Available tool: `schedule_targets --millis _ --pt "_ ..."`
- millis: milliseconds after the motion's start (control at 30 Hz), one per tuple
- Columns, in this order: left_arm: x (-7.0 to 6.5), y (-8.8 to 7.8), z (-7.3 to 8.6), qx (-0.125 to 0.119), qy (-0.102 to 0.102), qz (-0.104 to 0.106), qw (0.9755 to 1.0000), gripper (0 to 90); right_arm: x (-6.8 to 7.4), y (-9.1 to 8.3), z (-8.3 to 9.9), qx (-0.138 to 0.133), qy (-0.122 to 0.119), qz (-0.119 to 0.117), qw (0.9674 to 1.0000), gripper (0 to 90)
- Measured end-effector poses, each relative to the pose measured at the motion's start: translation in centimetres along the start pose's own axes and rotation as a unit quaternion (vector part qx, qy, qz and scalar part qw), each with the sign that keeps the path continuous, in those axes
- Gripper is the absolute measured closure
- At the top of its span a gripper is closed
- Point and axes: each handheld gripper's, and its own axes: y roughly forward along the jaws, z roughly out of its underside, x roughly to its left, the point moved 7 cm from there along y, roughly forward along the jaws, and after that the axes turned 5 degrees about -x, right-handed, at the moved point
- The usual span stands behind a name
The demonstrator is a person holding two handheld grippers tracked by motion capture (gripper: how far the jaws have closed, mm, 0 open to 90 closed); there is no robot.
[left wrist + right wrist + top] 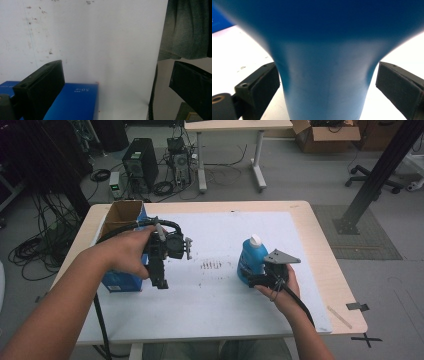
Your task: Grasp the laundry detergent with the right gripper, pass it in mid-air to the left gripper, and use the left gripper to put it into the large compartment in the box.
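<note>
The blue detergent bottle (251,259), standing upright on the desk (320,250), is straddled but not yet gripped by the released right tongs (327,82), while the left tongs (120,85) are held unclenched and empty near the blue box (122,281), so lifting remains.

A sheet (200,295) is spread on the table (320,245). A box (122,217) is set at its left edge, and a bottle (250,257) stands upright right of centre, well apart from the box. The left gripper (159,282) is held just right of the box, above the sheet. The bottle is flanked by the jaws of the right gripper (327,82).
</note>
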Motion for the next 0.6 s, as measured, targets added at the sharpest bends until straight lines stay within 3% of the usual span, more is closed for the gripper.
schedule_targets --millis 600 --pt "-0.10 0.00 0.06 0.000 0.000 0.000 1.0000 0.2 0.37 0.14 -0.12 -0.009 -0.008 -0.003 0.9999 20.5"
